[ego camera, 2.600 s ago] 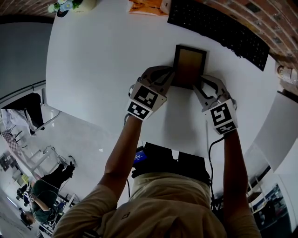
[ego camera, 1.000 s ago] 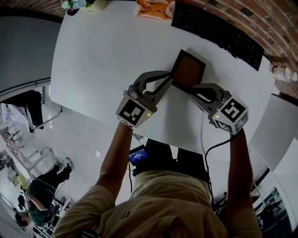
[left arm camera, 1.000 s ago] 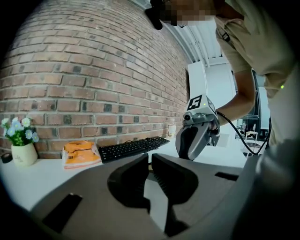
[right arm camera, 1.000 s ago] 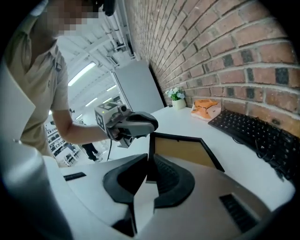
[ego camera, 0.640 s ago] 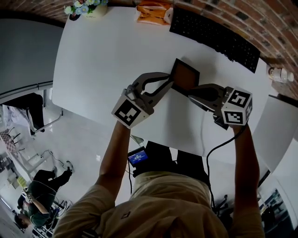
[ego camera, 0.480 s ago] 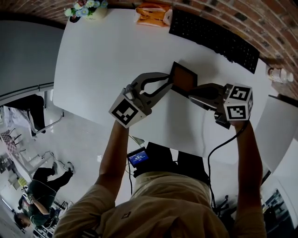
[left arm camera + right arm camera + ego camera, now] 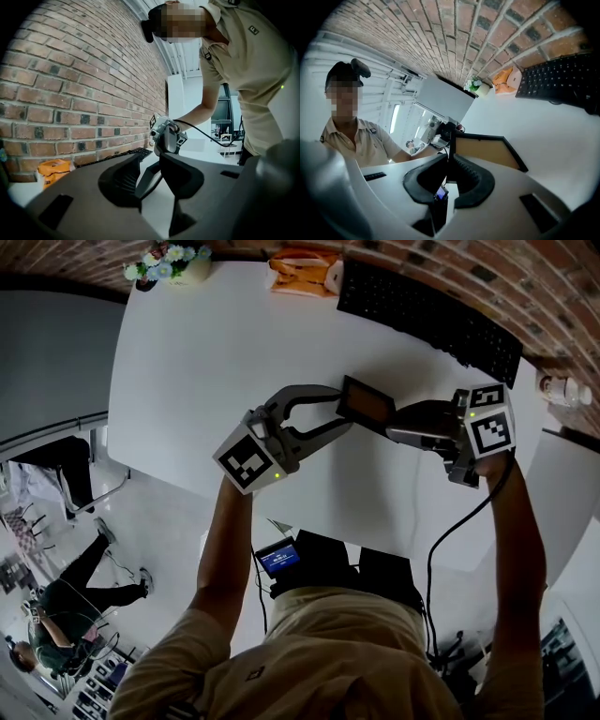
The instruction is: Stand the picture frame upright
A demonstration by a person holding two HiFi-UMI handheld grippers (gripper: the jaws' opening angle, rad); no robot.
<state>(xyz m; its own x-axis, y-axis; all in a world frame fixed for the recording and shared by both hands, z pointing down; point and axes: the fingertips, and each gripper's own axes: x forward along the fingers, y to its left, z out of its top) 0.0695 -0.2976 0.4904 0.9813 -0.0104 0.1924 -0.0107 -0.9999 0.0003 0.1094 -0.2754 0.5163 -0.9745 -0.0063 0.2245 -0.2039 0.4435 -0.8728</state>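
The jaws of the right gripper (image 7: 392, 432) are clamped on one edge of the black-rimmed, brown-faced rectangular picture frame (image 7: 368, 403). The jaws of the left gripper (image 7: 343, 411) have just been opening and stand wide apart, with the frame's opposite edge between them and neither pad pressing it. The frame is tilted between the two grippers over the middle of the smooth white table (image 7: 206, 352); along the table's far edge lie a black keyboard (image 7: 431, 301), an orange packet (image 7: 302, 259) and a small pot of flowers (image 7: 169, 259) below a red brick wall (image 7: 548, 287), with pale glossy floor (image 7: 150, 512) off to the left.
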